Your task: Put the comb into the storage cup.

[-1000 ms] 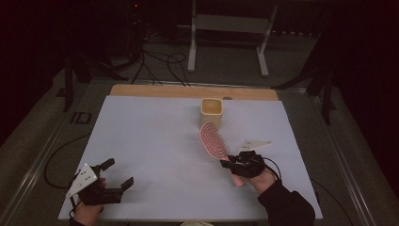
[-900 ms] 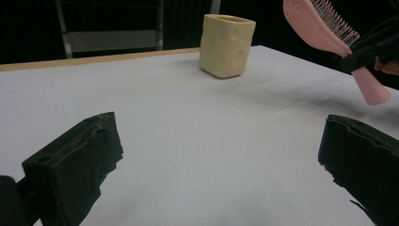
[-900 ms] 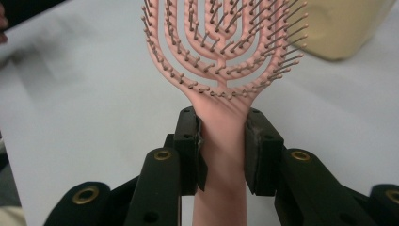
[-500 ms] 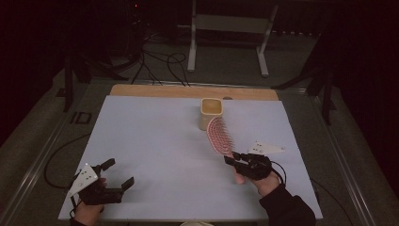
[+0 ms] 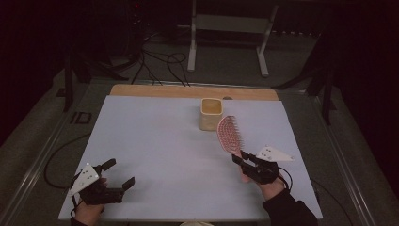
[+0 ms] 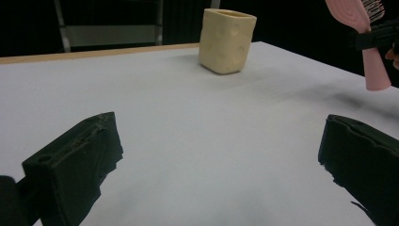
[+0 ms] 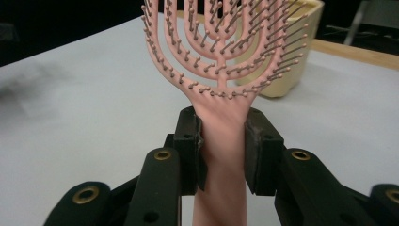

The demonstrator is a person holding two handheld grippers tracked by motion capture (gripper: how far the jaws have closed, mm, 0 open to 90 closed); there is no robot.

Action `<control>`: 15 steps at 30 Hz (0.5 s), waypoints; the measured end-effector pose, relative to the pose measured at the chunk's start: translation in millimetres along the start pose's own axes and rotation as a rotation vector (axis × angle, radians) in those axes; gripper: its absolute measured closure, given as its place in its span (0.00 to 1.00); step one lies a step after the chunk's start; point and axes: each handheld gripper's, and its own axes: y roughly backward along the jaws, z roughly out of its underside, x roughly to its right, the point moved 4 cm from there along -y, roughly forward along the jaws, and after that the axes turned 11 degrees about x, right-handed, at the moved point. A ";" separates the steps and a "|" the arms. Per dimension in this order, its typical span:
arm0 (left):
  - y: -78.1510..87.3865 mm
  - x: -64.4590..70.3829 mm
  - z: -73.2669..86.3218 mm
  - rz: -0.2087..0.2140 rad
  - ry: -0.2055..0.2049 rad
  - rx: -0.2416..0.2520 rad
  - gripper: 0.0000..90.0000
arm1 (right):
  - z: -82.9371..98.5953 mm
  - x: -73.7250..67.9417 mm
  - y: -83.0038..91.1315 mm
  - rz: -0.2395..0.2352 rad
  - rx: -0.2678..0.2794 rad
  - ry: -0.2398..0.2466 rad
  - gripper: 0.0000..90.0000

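Pink vented hairbrush (image 5: 229, 133) is seen right of centre in the high view, lifted off the white surface (image 5: 160, 141) and gripped by its handle in the right tool (image 5: 245, 163). In the right gripper view the handle is clamped between the two black jaws, with the bristled head (image 7: 221, 42) raised upright ahead of them. The brush head is tilted toward the cream cup (image 5: 211, 113), which stands just beside it near the upper centre of the surface. The right hand (image 5: 268, 181) is brought in from the lower right, the forearm angled up and leftward. The left tool (image 5: 117, 175) is held low at the lower left of the frame, its jaws spread wide with nothing between them, just above the surface.
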 end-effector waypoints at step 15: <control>-5.7 3.8 -2.5 0.012 0.013 -0.022 0.00 | 5.4 0.3 -3.0 0.045 0.020 0.035 0.78</control>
